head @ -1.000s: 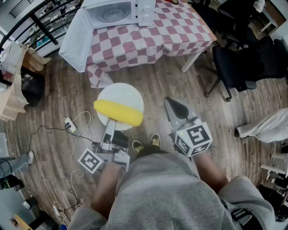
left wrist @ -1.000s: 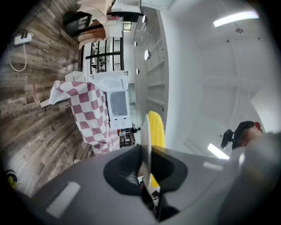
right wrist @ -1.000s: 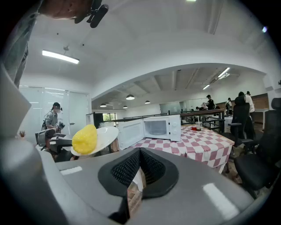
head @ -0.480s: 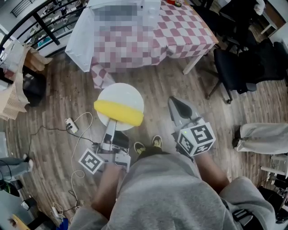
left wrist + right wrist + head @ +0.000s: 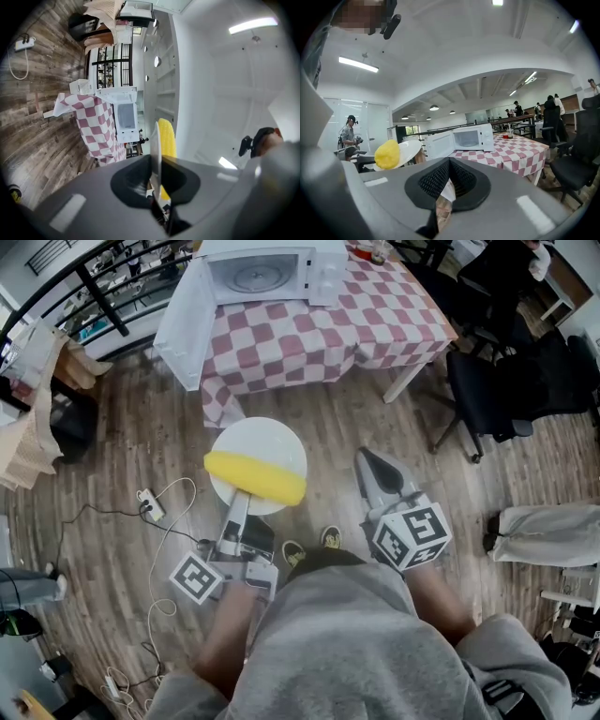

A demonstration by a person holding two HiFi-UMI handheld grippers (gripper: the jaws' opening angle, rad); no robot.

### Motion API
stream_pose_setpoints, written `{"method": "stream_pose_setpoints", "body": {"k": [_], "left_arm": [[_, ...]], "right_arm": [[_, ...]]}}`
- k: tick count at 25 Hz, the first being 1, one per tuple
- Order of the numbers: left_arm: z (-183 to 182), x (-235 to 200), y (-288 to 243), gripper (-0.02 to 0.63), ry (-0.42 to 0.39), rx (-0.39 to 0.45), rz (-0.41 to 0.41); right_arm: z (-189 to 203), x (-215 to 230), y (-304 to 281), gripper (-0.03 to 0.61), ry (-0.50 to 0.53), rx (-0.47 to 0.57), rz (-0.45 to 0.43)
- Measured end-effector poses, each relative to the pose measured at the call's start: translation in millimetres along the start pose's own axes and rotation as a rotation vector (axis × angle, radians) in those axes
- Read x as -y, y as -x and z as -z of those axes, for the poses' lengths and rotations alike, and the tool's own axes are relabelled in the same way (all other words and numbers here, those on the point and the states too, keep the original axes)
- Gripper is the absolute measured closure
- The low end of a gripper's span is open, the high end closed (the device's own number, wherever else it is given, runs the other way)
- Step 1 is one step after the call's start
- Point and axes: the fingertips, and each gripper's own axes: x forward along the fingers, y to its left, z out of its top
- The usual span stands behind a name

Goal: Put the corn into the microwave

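A yellow corn cob (image 5: 255, 478) lies on a round white plate (image 5: 262, 442) that is carried above the wooden floor. My left gripper (image 5: 238, 506) is shut on the plate's near rim. In the left gripper view the plate (image 5: 155, 145) shows edge-on between the jaws, with the corn (image 5: 167, 138) on it. My right gripper (image 5: 372, 465) is beside the plate on the right, shut and empty. The white microwave (image 5: 270, 271) stands with its door (image 5: 184, 322) swung open on a table with a red-and-white checked cloth (image 5: 347, 324). The right gripper view shows the microwave (image 5: 464, 138) ahead.
Black office chairs (image 5: 511, 381) stand to the right of the table. A power strip with white cables (image 5: 150, 506) lies on the floor at the left. A black railing (image 5: 94, 287) runs at the far left. A person (image 5: 348, 134) stands at the left.
Both grippers and the plate with the corn have moved a little toward the table. The table and microwave now sit lower and fuller in the head view.
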Motion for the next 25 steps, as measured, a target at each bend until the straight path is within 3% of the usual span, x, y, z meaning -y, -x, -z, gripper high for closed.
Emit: {"method": "stream_pose_setpoints", "body": {"k": [14, 25], "left_arm": [[-17.5, -8.2, -23.5, 0.583, -0.010, 0.005, -0.001], [-42.5, -36.5, -117.8, 0.583, -0.029, 0.003, -0.016]], "right_arm": [[-11.9, 2.9, -37.7, 0.578, 0.024, 0.016, -0.028], [-33.9, 72.8, -126.3, 0.578, 0.024, 0.023, -0.048]]}}
